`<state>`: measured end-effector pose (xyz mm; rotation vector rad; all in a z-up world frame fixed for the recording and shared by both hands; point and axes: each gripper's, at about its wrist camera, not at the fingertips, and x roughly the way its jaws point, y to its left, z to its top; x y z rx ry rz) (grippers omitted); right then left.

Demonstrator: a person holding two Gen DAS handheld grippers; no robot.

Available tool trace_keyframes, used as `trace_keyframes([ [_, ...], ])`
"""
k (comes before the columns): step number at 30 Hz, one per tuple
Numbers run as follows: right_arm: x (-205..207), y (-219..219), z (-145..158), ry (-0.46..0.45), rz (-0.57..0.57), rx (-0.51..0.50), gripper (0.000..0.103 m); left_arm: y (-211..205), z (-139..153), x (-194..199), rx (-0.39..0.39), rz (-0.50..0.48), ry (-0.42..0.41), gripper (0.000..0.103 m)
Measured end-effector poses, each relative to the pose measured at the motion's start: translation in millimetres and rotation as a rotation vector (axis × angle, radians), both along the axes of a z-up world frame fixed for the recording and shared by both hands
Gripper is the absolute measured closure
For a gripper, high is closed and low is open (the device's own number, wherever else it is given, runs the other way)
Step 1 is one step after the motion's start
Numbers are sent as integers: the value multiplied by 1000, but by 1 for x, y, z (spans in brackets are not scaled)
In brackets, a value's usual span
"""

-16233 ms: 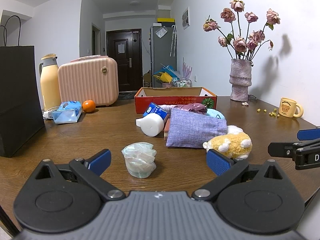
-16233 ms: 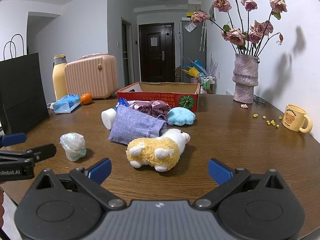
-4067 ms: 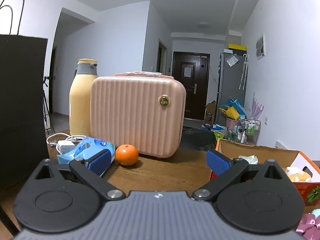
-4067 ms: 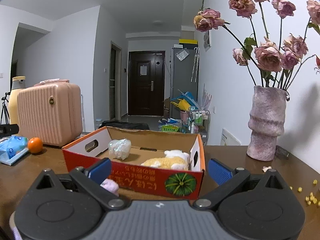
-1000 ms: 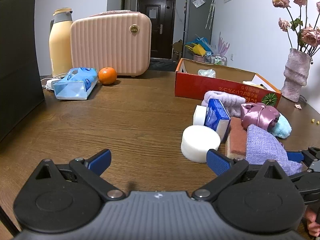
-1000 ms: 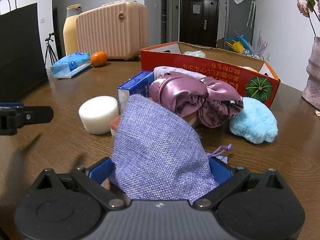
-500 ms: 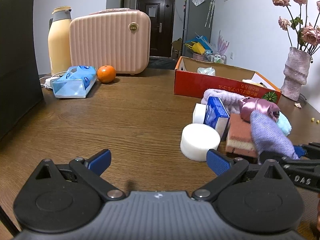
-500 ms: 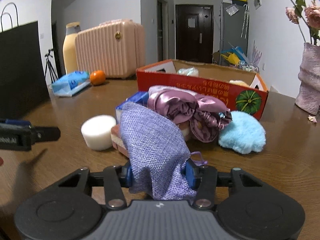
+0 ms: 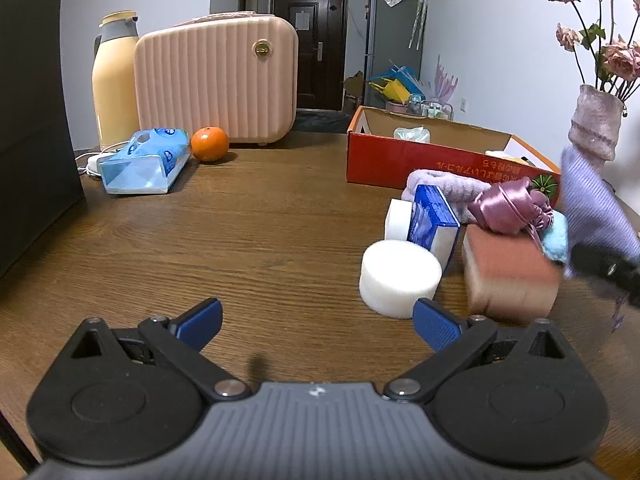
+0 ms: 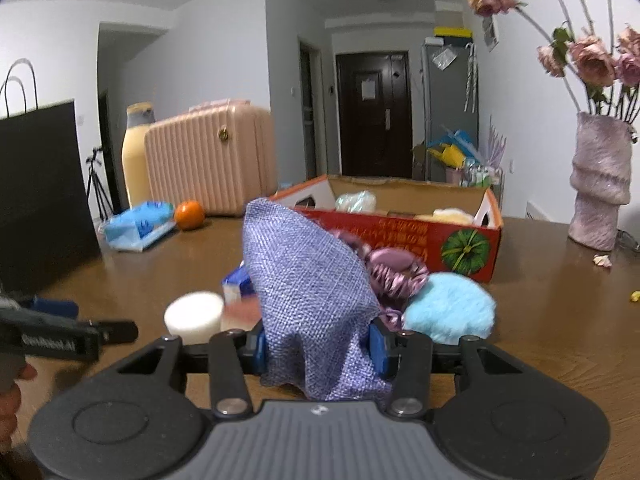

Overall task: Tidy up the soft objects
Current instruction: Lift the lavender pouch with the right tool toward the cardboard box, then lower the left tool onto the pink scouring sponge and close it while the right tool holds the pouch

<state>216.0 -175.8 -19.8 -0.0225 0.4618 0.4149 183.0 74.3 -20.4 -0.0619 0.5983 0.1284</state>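
Note:
My right gripper is shut on a purple woven pouch and holds it above the table; the pouch also shows at the right edge of the left wrist view. My left gripper is open and empty, low over the table, left of a white foam cylinder. Beside the cylinder lie a pink sponge, a blue-and-white box, a pink satin scrunchie, a lilac cloth and a blue puff. The red cardboard box behind them holds a plastic-wrapped bundle and a plush toy.
A pink suitcase, a yellow flask, an orange and a tissue pack stand at the back left. A black paper bag is at the far left. A vase of dried roses stands at the right.
My right gripper has closed on the purple pouch and lifted it off the pile, uncovering the pink sponge. My left gripper has stayed open and edged forward.

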Motion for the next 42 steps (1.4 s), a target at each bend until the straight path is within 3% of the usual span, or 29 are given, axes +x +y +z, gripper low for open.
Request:
trace_keyframes([
  [12,-1,-37,14,-57,-68,66,58,-24,2,4,2,-70,-24,0],
  [19,2,-59,14,-67,-103,71,58,-66,-2,16,56,-160,-8,0],
  [28,7,-86,12,-74,-137,58,57,-113,-4,38,62,-263,8,0],
  [42,18,-117,4,-52,-165,33,57,-126,-20,81,22,-281,95,0],
])
